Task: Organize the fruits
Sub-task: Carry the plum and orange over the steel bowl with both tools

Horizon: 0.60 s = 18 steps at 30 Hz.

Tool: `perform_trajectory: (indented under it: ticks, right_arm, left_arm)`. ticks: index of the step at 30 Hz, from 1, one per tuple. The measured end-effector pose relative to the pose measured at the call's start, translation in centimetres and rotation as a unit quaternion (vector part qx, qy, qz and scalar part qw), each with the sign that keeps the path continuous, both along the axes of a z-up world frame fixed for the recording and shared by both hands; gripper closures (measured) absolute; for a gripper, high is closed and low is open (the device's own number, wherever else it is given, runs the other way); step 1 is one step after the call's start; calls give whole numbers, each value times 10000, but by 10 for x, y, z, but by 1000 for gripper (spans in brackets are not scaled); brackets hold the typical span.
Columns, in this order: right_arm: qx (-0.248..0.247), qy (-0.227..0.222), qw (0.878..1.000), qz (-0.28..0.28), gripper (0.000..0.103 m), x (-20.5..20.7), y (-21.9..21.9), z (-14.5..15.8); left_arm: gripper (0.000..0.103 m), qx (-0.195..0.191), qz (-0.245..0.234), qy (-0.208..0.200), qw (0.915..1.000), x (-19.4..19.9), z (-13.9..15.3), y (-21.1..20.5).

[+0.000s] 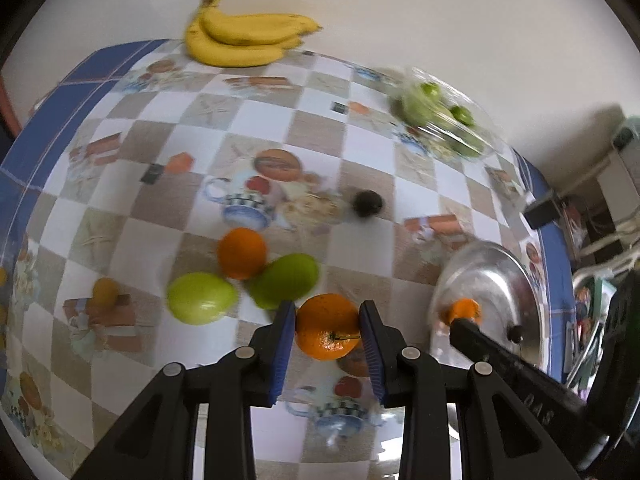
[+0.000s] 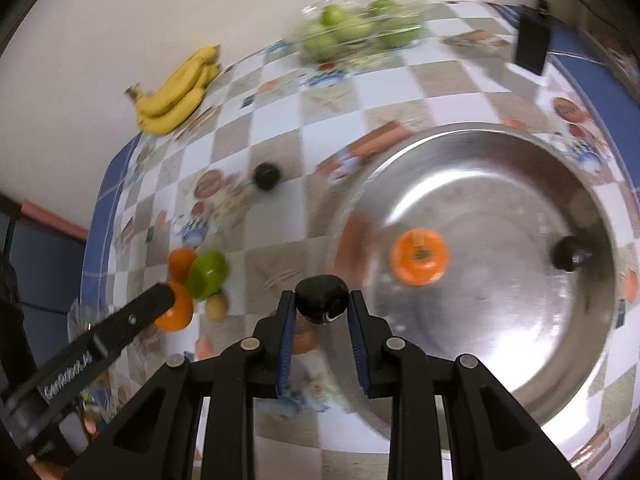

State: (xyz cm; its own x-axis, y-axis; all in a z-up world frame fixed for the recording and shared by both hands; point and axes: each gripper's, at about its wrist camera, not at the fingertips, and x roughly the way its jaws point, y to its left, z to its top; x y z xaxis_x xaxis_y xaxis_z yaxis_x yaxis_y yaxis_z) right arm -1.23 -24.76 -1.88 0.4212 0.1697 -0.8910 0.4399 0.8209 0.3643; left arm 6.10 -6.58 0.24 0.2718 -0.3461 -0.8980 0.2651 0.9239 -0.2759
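Presently, on a table under a checked tablecloth (image 1: 280, 120) with printed kitchen motifs and a blue border:

Left gripper (image 1: 327, 322): blue-padded jaws closed on an orange (image 1: 326, 330), stem side facing the camera, held above the cloth.

Right gripper (image 2: 321, 304): jaws clamped on a dark round fruit (image 2: 321, 299), poised just outside the near rim of a steel bowl (image 2: 520, 320).

Steel bowl, contents: one orange fruit (image 2: 419, 256) near the centre; one dark fruit (image 2: 568, 254) by the right wall.

Loose on the cloth: a second orange (image 1: 241, 252) touching a green apple (image 1: 286, 280); another green apple (image 1: 201, 298) just beside them; a small yellowish fruit (image 1: 105, 292) further left; a lone dark fruit (image 1: 366, 203) near the middle of the table.

Far edge: a bunch of bananas (image 1: 244, 38) against the wall.

Far right corner: a clear plastic container (image 2: 360, 24) of green fruits, blurred.

A black box (image 2: 532, 46) with a cable sits at the table's right edge.
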Motion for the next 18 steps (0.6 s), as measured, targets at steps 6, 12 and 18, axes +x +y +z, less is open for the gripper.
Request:
perform_trajectory:
  ticks: [6, 12, 18]
  right_arm:
    - [-179, 114, 9982, -568, 76, -20, -36, 0]
    - [-371, 214, 9929, -1111, 76, -42, -74, 3]
    - [-475, 278, 9876, -1471, 76, -63, -98, 7]
  left_arm:
    - [68, 48, -500, -83, 9987, -18, 2, -41]
    - [68, 277, -949, -224, 9949, -38, -1, -80]
    - [68, 483, -1526, -425, 9862, -60, -5, -119]
